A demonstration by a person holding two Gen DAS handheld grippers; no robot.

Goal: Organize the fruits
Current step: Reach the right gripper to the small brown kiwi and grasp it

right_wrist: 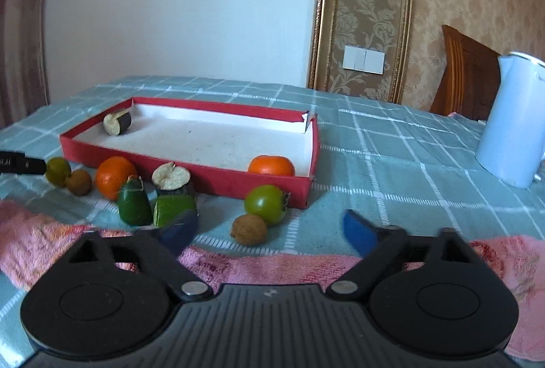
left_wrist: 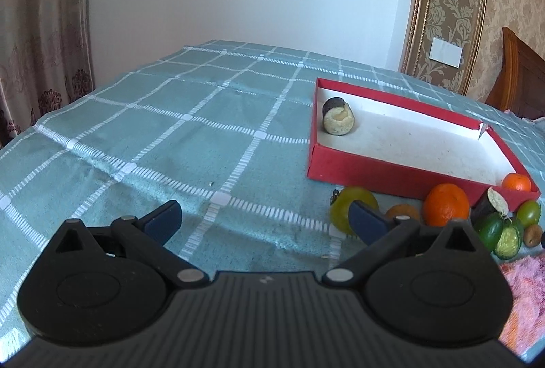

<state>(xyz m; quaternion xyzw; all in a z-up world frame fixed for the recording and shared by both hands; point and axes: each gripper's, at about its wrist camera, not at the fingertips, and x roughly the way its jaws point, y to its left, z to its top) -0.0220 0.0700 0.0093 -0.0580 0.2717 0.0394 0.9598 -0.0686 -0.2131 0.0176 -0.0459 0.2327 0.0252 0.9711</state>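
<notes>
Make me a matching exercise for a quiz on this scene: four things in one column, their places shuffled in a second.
Things:
1. Orange
2. Dark cut piece
3. Kettle
4. Brown fruit

Places:
A. On the cloth, right of the red box
B. Box's far left corner
C. On the cloth, by the pink towel
D. Box's near right corner

Pairs: 1-D, 2-B, 3-A, 4-C
</notes>
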